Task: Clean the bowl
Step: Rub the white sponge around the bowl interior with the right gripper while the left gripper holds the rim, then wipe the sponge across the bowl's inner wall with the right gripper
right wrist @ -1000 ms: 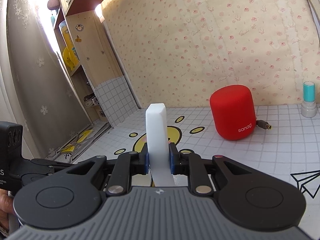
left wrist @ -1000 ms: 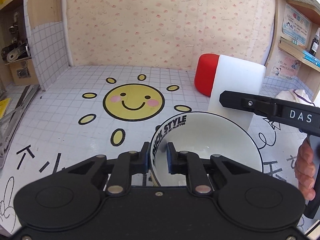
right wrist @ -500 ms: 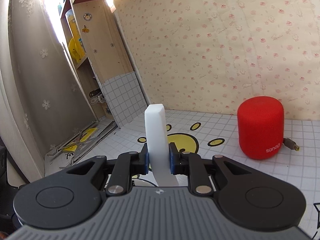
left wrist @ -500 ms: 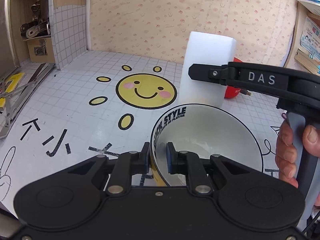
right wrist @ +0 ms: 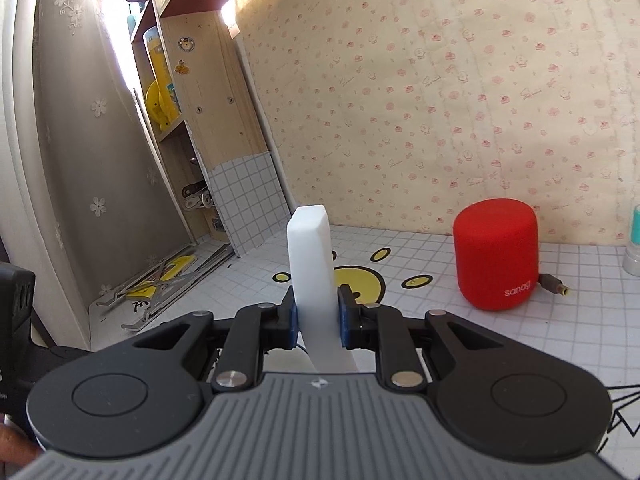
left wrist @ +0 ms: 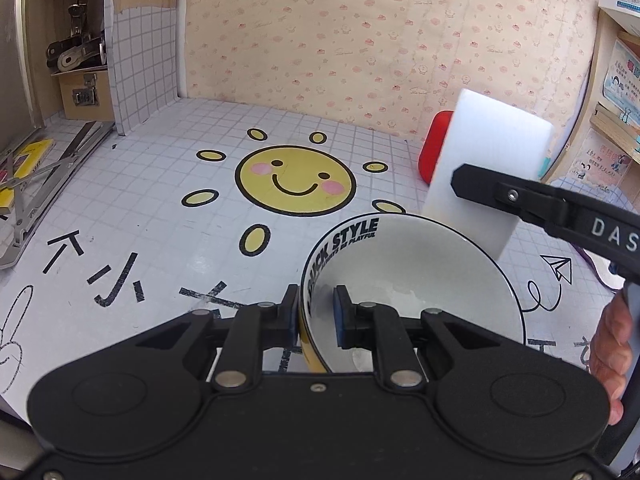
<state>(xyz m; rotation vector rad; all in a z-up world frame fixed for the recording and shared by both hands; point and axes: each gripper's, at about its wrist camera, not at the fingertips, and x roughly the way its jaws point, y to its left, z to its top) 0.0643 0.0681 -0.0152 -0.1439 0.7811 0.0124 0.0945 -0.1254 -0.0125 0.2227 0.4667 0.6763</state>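
Swinging back to the right, the white sponge [left wrist: 488,168] is now hanging beyond the far right rim of the bowl [left wrist: 420,280], partly covering the red speaker [left wrist: 434,148]. Right gripper [right wrist: 318,316] fingers are clenching the sponge upright. Left gripper [left wrist: 316,312] fingers are pinching the bowl's near-left rim, one finger inside and one outside, tilting it over the tabletop [left wrist: 160,208].

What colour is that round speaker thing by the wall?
The speaker is red; the right wrist view shows it best.
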